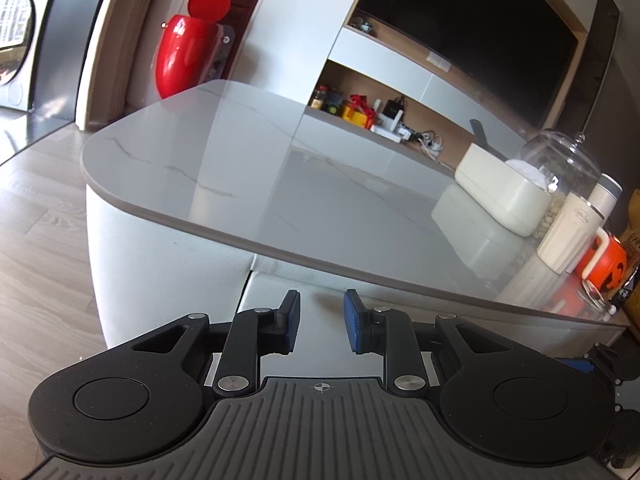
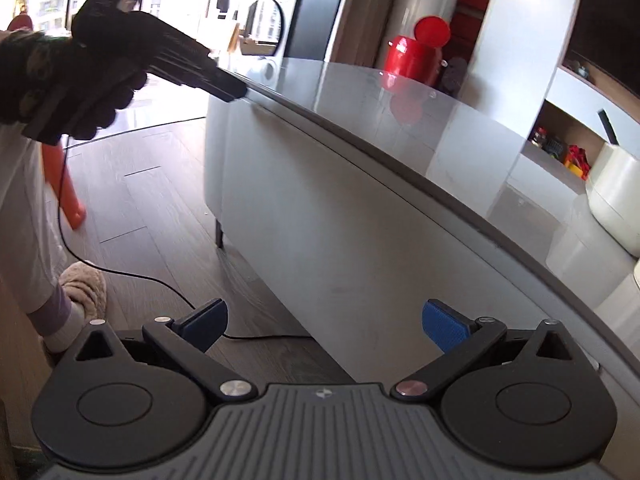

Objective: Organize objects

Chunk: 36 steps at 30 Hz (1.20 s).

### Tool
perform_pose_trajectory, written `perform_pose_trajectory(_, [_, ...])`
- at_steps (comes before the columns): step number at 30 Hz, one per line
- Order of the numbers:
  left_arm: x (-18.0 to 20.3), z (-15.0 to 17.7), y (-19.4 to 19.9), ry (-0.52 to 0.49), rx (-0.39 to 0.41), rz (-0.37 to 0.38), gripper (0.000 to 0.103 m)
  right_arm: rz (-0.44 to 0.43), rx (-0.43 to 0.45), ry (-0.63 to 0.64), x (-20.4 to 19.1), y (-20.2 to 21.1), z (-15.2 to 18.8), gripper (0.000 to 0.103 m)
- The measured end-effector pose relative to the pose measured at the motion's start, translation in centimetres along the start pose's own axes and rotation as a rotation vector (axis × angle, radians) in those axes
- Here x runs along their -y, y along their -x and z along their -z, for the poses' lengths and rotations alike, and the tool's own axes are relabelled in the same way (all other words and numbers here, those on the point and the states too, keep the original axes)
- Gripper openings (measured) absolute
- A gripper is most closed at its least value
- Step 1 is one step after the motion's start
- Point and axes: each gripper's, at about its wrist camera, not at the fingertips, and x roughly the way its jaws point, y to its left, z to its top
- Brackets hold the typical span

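Observation:
My left gripper [image 1: 322, 318] is open and empty, held below the near edge of a glossy grey marble table [image 1: 248, 160]. On the table's right end stand a cream box [image 1: 500, 186], a clear glass dome jar [image 1: 560, 168], a cream ribbed tumbler [image 1: 568, 236] and an orange pumpkin cup [image 1: 604, 262]. My right gripper [image 2: 324, 326] is open wide and empty, low beside the table's side panel [image 2: 320, 220]. The cream box also shows in the right wrist view [image 2: 616, 200]. The left gripper's body [image 2: 172, 60], held in a gloved hand, shows at the upper left of the right wrist view.
A red wall-mounted object [image 1: 184, 52] hangs beyond the table's far end. A shelf [image 1: 372, 114] with small toys and cables lies behind the table under a dark screen [image 1: 480, 28]. A black cable [image 2: 160, 280], a slipper [image 2: 86, 288] and an orange object [image 2: 64, 184] are on the wooden floor.

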Motion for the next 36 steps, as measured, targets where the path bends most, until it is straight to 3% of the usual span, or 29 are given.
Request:
perform_pose_trajectory(4, [-0.5,0.1,0.1,0.0,0.0,-0.045,0.026,0.053,0.006,-0.245,4.3,-0.5,-0.1,0.103])
perform_pose_trajectory(8, [-0.4,0.2,0.1,-0.032,0.001,-0.092,0.026,0.09,-0.006,-0.363,6.1,-1.1,-0.1,0.103])
perform_pose_trajectory(13, [-0.3,-0.1,0.2,-0.042,0.045,-0.09,0.026,0.15,-0.021,-0.396,7.3,-1.8,0.2,0.103])
perform_pose_trajectory(22, [-1.8,-0.3,-0.7,0.041,0.023,-0.086,0.026,0.298,-0.016,-0.491,9.4,-1.0,0.9,0.103])
perform_pose_trajectory(29, [-2.7,-0.7,-0.9,0.072,0.026,-0.055,0.026,0.333,-0.017,-0.529,10.4,-0.8,1.4,0.103])
perform_pose_trajectory(32, [-2.0,-0.6,-1.2,0.02,0.014,-0.016,0.048,0.336,-0.018,-0.524,10.2,-0.7,1.5,0.103])
perform_pose_trajectory(34, [-1.4,-0.5,-1.3,-0.038,0.014,-0.028,0.05,0.336,-0.02,-0.521,10.2,-0.7,1.5,0.103])
perform_pose_trajectory(36, [-1.6,-0.5,-1.3,-0.011,0.013,-0.018,0.05,0.333,-0.019,-0.523,10.2,-0.6,1.5,0.103])
